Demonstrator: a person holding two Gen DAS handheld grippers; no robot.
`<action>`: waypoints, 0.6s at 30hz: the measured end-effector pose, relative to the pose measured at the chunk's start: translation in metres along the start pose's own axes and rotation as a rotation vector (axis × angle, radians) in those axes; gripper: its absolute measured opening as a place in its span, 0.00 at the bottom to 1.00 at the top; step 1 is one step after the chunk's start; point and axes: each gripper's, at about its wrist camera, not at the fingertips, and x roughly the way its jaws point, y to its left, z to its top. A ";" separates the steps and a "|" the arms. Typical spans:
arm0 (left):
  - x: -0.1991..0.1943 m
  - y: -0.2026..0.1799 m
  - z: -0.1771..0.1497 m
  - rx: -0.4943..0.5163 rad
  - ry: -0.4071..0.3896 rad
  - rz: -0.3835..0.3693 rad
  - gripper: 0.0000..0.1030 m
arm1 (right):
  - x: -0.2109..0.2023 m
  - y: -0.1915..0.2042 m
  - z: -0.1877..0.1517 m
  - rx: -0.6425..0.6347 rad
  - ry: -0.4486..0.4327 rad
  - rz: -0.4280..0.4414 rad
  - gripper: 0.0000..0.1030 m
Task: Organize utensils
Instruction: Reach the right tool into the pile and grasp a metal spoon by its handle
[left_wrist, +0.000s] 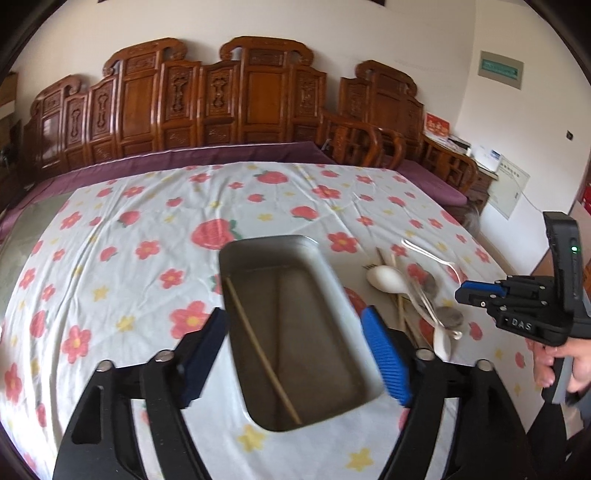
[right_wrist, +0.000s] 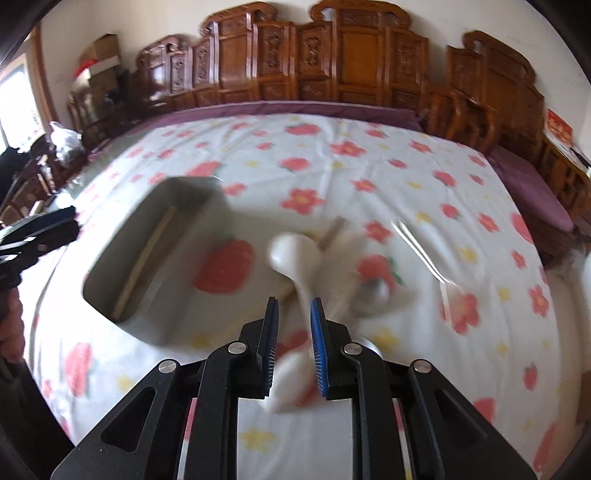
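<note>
Spread wide in the near foreground of the left wrist view, left gripper (left_wrist: 295, 314), blue-padded fingers far apart, nothing between them. Hovers over a rectangular metal tray (left_wrist: 229, 258) on a floral tablecloth (left_wrist: 147, 206). Inside the tray, one wooden chopstick (left_wrist: 258, 343), lying along the left wall, slanting from far left to near right. Just right of the tray, still on the cloth, the loose pile of utensils: a white spoon (left_wrist: 384, 276) at the far end, bowl toward the tray; more chopsticks (left_wrist: 402, 317) under it; metal spoons (left_wrist: 452, 317) crossed over them; a second white spoon (left_wrist: 441, 343) nearest. Farther right, slightly apart, a slim shiny utensil (left_wrist: 432, 254), kind too hard to tell. At the right edge, right gripper (left_wrist: 461, 293), raised off the cloth beside the pile, carried by a hand (left_wrist: 565, 365). From its own blurred view, fingers parted only by a narrow gap; white spoons show through that gap on the cloth below, apparently not gripped. Beyond the table's far edge, a purple cushioned bench (left_wrist: 221, 155) and a carved wooden screen (left_wrist: 258, 96) against the wall.
</note>
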 end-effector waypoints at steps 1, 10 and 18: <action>0.001 -0.004 -0.001 0.009 0.003 0.002 0.79 | 0.001 -0.004 -0.003 0.002 0.007 -0.005 0.19; 0.011 -0.035 -0.013 0.044 0.038 -0.037 0.85 | 0.023 -0.018 -0.014 0.005 0.051 -0.047 0.26; 0.015 -0.066 -0.026 0.097 0.062 -0.068 0.85 | 0.035 -0.038 -0.021 0.080 0.102 -0.057 0.41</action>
